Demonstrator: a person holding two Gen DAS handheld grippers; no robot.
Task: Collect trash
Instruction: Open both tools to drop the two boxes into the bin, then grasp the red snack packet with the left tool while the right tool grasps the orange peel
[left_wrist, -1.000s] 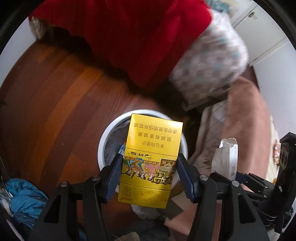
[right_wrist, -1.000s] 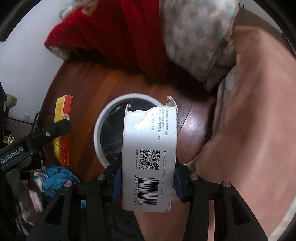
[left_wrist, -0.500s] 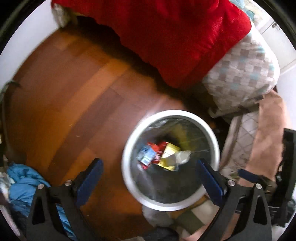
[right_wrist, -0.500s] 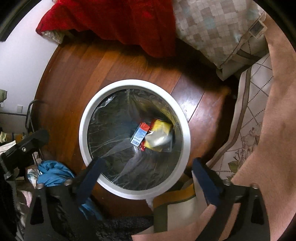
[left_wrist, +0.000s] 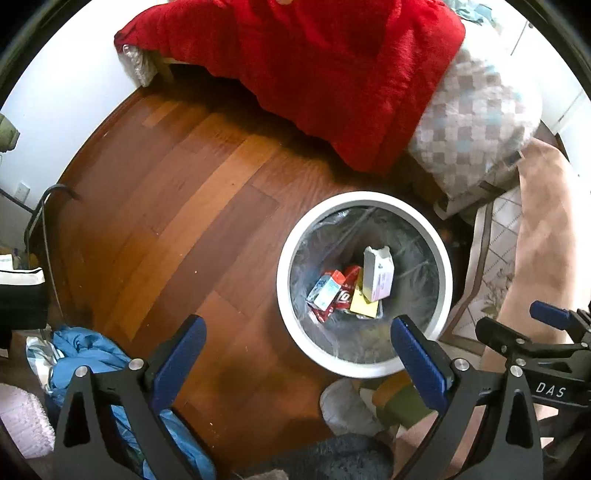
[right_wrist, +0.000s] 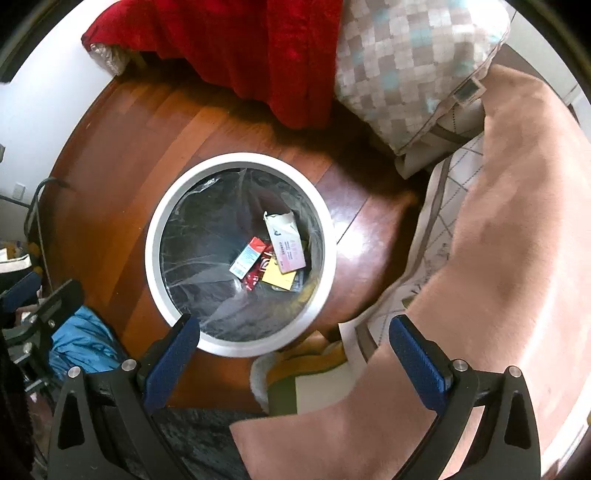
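Below the left tongs, whose blue pads stand wide apart with nothing between them, the white-rimmed bin sits on the wooden floor. Their jaws have just been opening. A white carton leans on a yellow box among red packets at the bottom, so this drop looks done.

From the right wrist, the right tongs also gape empty above the bin, having just opened. The carton lies inside. Next, I judge, both hands must swing away to seek more litter.
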